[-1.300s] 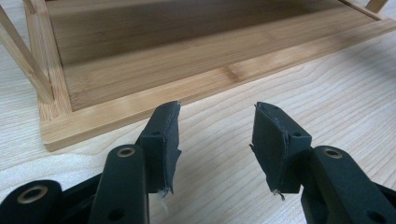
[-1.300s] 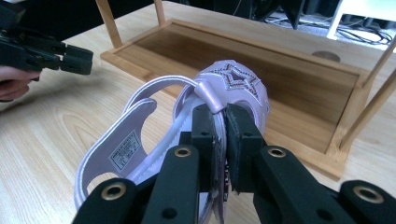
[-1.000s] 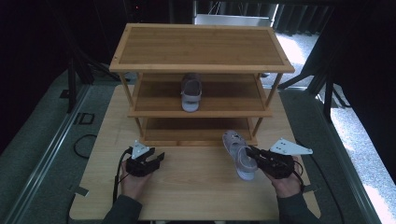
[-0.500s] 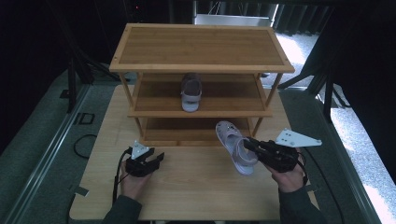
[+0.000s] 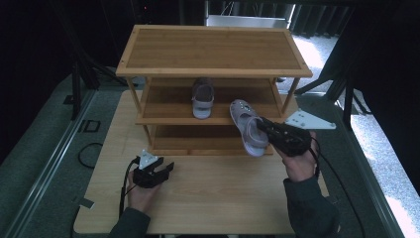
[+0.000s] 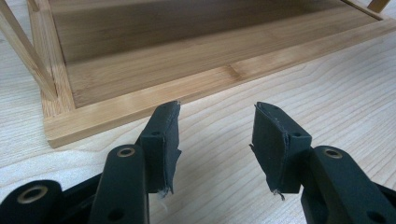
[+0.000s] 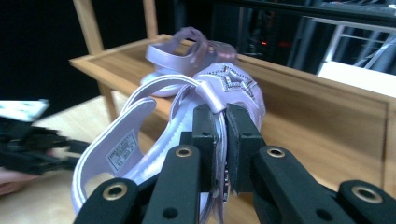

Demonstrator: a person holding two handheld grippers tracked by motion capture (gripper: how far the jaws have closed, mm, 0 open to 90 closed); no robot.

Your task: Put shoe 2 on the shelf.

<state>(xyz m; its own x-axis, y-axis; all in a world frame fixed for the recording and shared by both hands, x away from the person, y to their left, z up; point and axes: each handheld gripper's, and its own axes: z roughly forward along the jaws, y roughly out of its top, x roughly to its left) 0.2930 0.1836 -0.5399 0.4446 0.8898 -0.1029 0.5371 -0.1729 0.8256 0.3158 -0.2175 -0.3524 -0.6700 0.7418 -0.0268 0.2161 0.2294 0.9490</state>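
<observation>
The pale lilac strapped sandal with a studded star on its front (image 5: 247, 127) hangs in the air in front of the three-tier bamboo shoe rack (image 5: 213, 49), level with the middle shelf, where its lilac mate (image 5: 202, 97) already sits; the aim is probably to set the two side by side. The right gripper (image 5: 266, 130) has its fingers (image 7: 203, 135) clamped on the sandal's side strap, so the sole dangles tilted and free to slide onto the shelf. The left gripper (image 5: 157, 171) rests low on the light wooden table (image 5: 223, 198), fingers (image 6: 164, 135) apart and holding nothing, well clear of the carrying hand.
</observation>
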